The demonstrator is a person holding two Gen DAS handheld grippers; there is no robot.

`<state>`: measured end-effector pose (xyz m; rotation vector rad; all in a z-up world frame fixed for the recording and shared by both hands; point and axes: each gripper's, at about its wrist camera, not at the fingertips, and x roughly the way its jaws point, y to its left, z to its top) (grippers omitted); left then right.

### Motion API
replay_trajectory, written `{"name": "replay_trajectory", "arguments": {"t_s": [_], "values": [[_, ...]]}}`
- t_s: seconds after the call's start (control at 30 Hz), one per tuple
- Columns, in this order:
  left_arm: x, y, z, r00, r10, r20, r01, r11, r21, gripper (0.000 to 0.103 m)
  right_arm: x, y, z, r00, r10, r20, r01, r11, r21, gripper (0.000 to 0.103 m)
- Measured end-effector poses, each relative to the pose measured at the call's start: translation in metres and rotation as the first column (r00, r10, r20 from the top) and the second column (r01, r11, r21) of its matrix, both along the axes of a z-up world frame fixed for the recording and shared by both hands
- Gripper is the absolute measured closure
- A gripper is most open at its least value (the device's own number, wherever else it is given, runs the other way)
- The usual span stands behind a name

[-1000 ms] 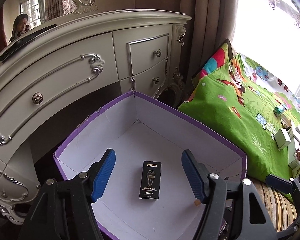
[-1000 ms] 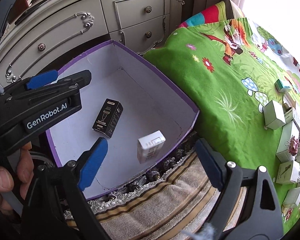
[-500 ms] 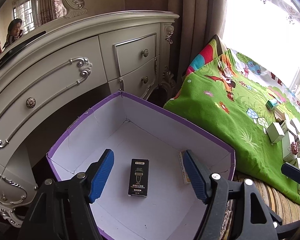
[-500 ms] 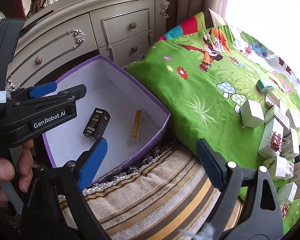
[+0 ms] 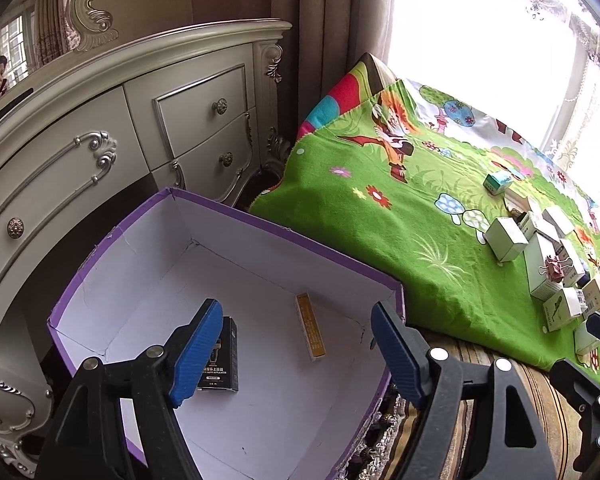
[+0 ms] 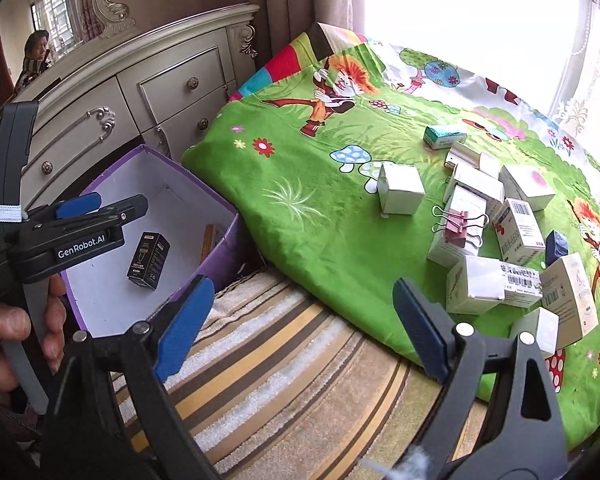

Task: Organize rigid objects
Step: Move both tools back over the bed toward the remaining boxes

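Left gripper (image 5: 296,354): lower centre, jaws opening, nothing held, over purple box (image 5: 284,232).
Right gripper (image 6: 300,328): bottom, wide apart, empty.
Black carton (image 5: 224,364): inside box.
White cartons (image 6: 496,220): right, on bed.

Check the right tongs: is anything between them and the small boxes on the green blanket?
Nothing visible. The right tongs hang open and empty over the striped towel; bare green blanket lies between them and the white box pile.

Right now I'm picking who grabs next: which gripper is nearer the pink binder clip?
Right. The right gripper is over the striped towel beside the pile holding the pink binder clip; the left gripper, jaws opening and empty, is over the purple box.
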<state>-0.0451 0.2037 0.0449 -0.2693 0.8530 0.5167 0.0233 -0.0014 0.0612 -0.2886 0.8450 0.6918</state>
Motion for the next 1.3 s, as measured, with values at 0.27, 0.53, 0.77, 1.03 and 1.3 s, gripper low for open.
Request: {"name": "replay_trajectory", "arguments": {"t_s": [0.27,0.53,0.77,1.03,1.3], "values": [[0.023,-0.037,0.004,0.991,-0.133,-0.011,0.132,0.991,-0.032,0.026,0.014,-0.047,-0.004,0.994,-0.107,0.002,0.107,0.994,-0.005,0.01],[0.051,-0.081,0.003,0.968,-0.248,-0.036,0.246,0.968,-0.053,0.026,0.019,-0.094,-0.006,0.982,-0.189,-0.005,0.189,0.982,0.021,0.01],[0.075,-0.118,0.004,0.934,-0.356,-0.024,0.351,0.929,-0.115,0.026,0.031,-0.14,-0.013,0.961,-0.271,-0.056,0.273,0.961,0.035,0.01],[0.099,-0.159,0.001,0.892,-0.452,-0.002,0.442,0.872,-0.209,0.026,0.054,-0.18,-0.019,0.929,-0.358,-0.094,0.361,0.933,0.017,0.01],[0.13,-0.198,-0.002,0.867,-0.499,0.019,0.484,0.83,-0.276,0.026,0.076,-0.183,-0.03,0.925,-0.368,-0.099,0.367,0.93,-0.034,0.01]]}}
